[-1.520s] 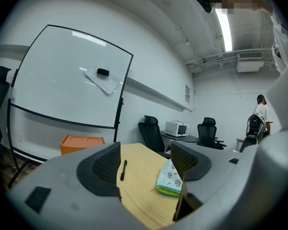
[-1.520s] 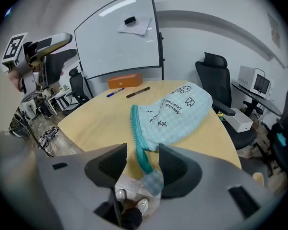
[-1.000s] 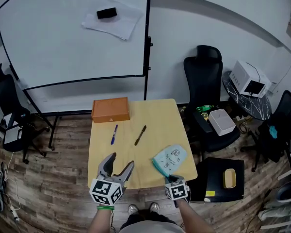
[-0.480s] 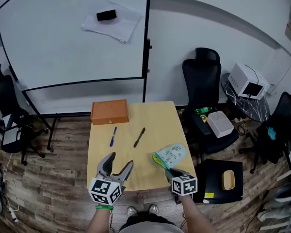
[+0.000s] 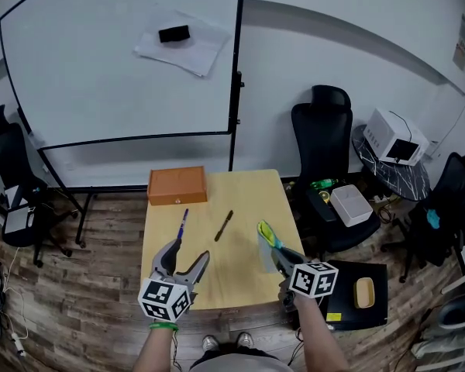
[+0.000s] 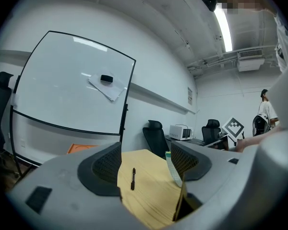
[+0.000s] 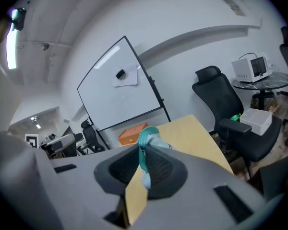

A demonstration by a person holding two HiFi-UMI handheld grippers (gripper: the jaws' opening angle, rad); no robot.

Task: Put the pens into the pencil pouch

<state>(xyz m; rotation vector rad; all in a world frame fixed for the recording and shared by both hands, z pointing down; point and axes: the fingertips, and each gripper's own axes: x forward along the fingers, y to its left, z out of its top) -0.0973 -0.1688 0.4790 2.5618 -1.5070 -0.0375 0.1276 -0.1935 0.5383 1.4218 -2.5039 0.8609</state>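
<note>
Above the table's near edge, the left gripper gapes empty, blue pen just ahead, pointing away, black pen beside; the right gripper pinches the pouch, raised at right.

No wording is legible: the wall notice and the pouch print are too small.

Pretty clearly an office or meeting room: big rolling whiteboard with an eraser stuck on it, black swivel chairs scattered around, a small light-wood table, wood-look floor, tube light overhead. The white box on the round side table might be a microwave, hard to tell.
</note>
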